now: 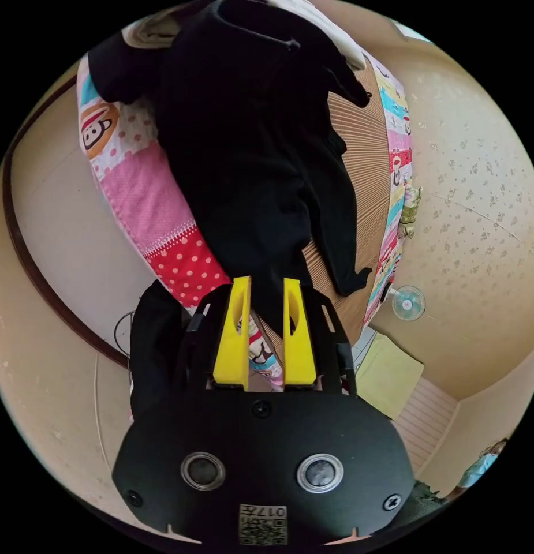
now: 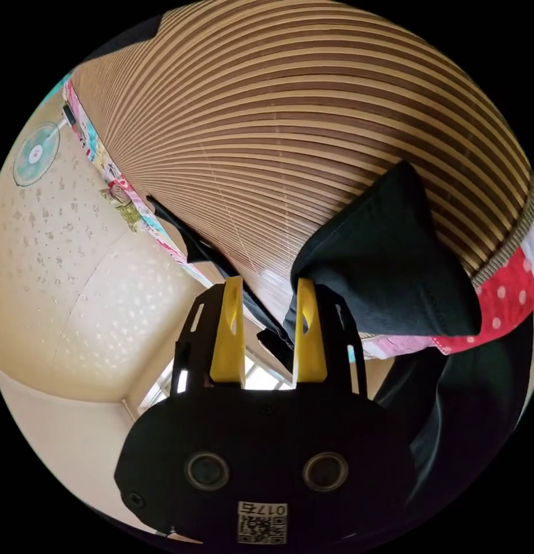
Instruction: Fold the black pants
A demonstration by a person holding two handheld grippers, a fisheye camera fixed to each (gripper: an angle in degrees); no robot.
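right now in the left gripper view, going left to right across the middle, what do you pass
cream wall → patchwork quilt → black pants → bamboo mat → quilt's far edge → speckled wall

Left gripper view looks along bed's bamboo mat from farther off; right gripper view close above it.

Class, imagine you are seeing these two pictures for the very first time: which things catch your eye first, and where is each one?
First come the black pants, sprawled across the striped bamboo mat in the left gripper view, with cloth running between the yellow jaws of the left gripper. Beside the pants a bright patchwork quilt edges the mat. In the right gripper view, the mat's stripes sweep across the top, and the right gripper stands open beside a bunched fold of the pants.
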